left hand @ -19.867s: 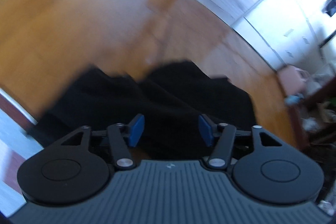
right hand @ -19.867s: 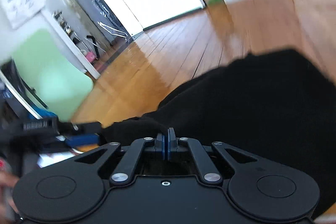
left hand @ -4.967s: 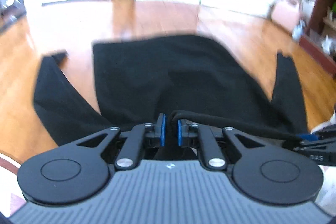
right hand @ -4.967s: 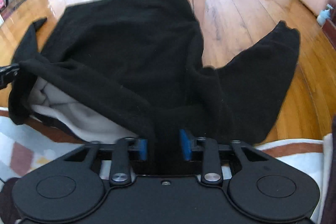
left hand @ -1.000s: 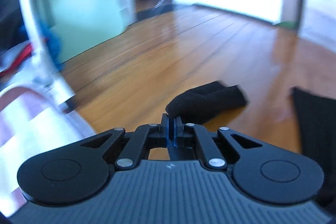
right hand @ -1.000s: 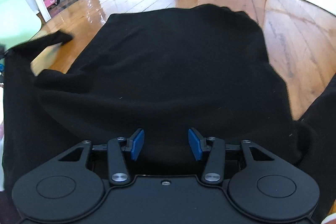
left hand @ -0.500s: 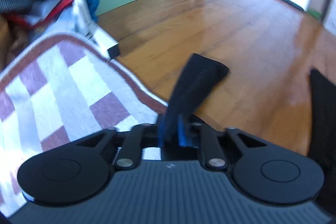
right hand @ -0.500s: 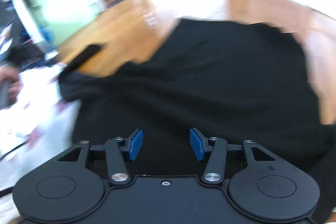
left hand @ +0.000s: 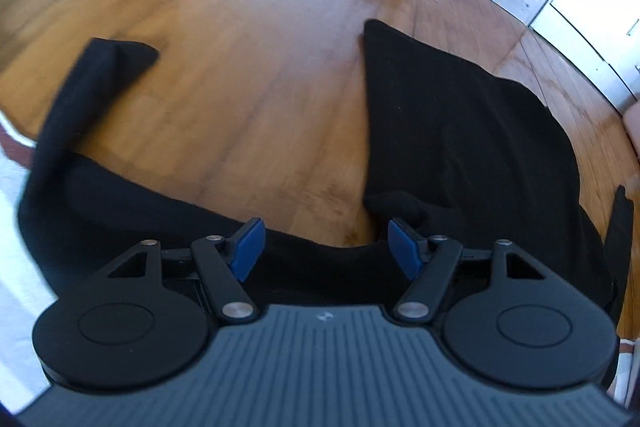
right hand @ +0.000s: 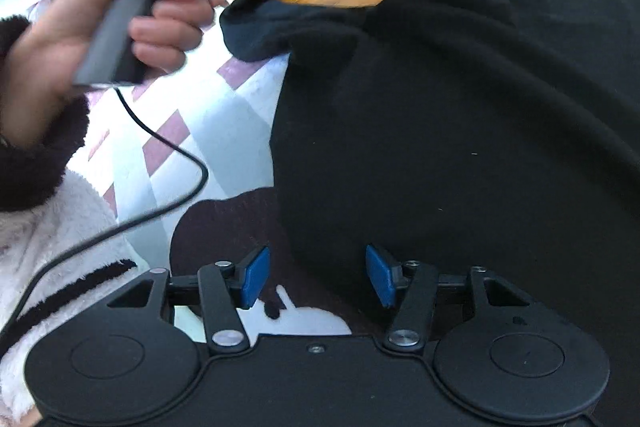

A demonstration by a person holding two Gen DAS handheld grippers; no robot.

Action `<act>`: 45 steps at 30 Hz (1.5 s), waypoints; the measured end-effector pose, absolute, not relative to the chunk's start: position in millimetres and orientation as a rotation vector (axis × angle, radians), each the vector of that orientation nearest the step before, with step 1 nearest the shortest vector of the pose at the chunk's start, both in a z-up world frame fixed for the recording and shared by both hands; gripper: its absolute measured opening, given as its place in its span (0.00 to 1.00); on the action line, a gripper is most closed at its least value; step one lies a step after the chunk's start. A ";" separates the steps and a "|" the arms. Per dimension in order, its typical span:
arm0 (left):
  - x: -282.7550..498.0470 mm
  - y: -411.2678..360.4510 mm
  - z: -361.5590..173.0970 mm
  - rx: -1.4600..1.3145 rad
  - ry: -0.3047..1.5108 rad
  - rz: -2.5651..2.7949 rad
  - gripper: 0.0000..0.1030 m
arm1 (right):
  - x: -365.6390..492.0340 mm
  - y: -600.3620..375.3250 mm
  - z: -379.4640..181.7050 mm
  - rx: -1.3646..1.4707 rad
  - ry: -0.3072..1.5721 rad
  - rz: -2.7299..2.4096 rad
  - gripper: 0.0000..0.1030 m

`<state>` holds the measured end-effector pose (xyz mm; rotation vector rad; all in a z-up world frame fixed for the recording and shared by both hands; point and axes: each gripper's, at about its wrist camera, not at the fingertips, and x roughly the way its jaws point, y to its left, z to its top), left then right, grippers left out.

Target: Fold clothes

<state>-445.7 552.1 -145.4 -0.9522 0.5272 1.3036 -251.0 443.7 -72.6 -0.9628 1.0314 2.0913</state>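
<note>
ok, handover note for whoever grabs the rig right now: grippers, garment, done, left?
Left gripper: jaws opening, nothing pinched; black sleeve lies free on the wood floor.
Right gripper: open, empty, over the near edge of the black garment.
Garment is spread flat, partly on the checked rug, with that sleeve out to the side.
Done: laid out. Left: all folds, sleeves first probably.

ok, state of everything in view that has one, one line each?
left gripper: jaws opening, nothing pinched between them
right gripper: open, empty, above the garment's edge
black garment: spread flat, partly on the wooden floor, partly on the rug
sleeve: released, lying stretched out on the floor
person's hand: closed around the left gripper's handle
</note>
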 end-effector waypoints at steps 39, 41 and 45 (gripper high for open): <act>-399.5 663.5 -159.4 -0.706 0.447 1.355 0.22 | 47.0 816.6 -53.5 -0.795 0.669 1.635 0.01; -398.5 662.9 -159.9 -0.711 0.453 1.360 0.22 | 56.8 807.1 -50.7 -0.662 0.671 1.602 0.01; -394.0 664.1 -158.8 -0.727 0.454 1.350 0.22 | 98.4 769.4 -40.5 -0.157 0.843 1.410 0.01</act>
